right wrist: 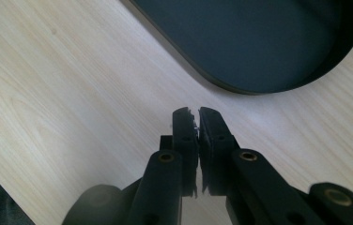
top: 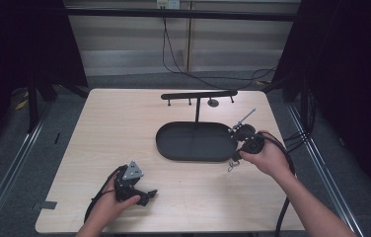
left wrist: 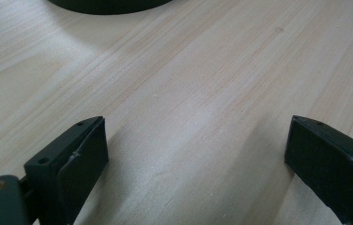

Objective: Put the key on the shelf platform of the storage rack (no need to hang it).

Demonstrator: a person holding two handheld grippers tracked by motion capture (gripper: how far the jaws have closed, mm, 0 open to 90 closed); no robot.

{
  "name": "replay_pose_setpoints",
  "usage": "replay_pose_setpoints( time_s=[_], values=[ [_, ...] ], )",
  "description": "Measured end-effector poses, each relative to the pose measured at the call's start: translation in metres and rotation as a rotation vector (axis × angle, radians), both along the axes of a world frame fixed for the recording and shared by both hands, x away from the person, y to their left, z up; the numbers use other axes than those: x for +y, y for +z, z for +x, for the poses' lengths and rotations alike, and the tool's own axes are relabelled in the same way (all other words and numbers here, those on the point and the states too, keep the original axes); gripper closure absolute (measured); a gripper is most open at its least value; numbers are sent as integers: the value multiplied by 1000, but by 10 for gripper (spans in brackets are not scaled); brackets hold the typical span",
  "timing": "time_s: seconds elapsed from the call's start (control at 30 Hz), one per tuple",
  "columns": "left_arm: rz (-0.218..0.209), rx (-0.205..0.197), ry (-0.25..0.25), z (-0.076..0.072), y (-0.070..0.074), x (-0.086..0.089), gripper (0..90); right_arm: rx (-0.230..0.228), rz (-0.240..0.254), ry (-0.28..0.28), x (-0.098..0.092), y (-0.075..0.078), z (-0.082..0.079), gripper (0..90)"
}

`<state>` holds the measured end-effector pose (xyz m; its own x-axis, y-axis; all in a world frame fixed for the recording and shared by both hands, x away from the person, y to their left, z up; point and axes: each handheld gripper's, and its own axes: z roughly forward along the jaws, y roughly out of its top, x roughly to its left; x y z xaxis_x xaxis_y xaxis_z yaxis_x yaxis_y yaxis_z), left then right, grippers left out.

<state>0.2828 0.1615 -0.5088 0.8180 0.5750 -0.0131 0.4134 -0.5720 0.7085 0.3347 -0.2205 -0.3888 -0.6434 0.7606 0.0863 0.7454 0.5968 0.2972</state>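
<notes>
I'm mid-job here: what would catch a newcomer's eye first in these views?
The black oval tray with its T-shaped hanger stand sits mid-table, toward the far edge. At the tray's right end, the right gripper is shut, a thin metal glint between its pads. The left gripper rests open near the front edge.

Both grippers are black: the left gripper [top: 150, 193] carries a grey three-cornered plate, and the right gripper [right wrist: 198, 123] shows brass-coloured pivot screws. Black cables trail from each. The forearms are bare.

Pale wooden table [top: 124, 128], dangling wall cable [top: 173, 54]
</notes>
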Motion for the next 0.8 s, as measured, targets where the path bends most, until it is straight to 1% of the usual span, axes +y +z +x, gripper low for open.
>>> replay_pose_setpoints(
  time_s=[0.07, 0.1, 0.4, 0.6, 0.7, 0.73, 0.8],
  values=[
    [3, 0, 2, 0, 0, 0, 61, -3, 4, -5, 0, 3, 2, 865],
    [1, -1, -1, 0, 0, 0, 61, -2, 0, 2, 0, 4, 3, 865],
    [2, -1, -1, 0, 0, 0, 59, -17, -5, -8, 4, 17, 13, 865],
    [1, 0, -2, 0, 0, 0, 60, -24, -2, -12, 8, 22, 20, 865],
    [-3, 5, -2, 0, 0, 0, 59, -29, -8, -16, 9, 23, 24, 865],
    [2, -2, -1, 0, 0, 0, 59, -23, -5, -23, 10, 24, 25, 865],
    [-4, 5, -2, 0, 0, 0, 60, -28, -4, -29, 11, 26, 28, 865]
  ],
)
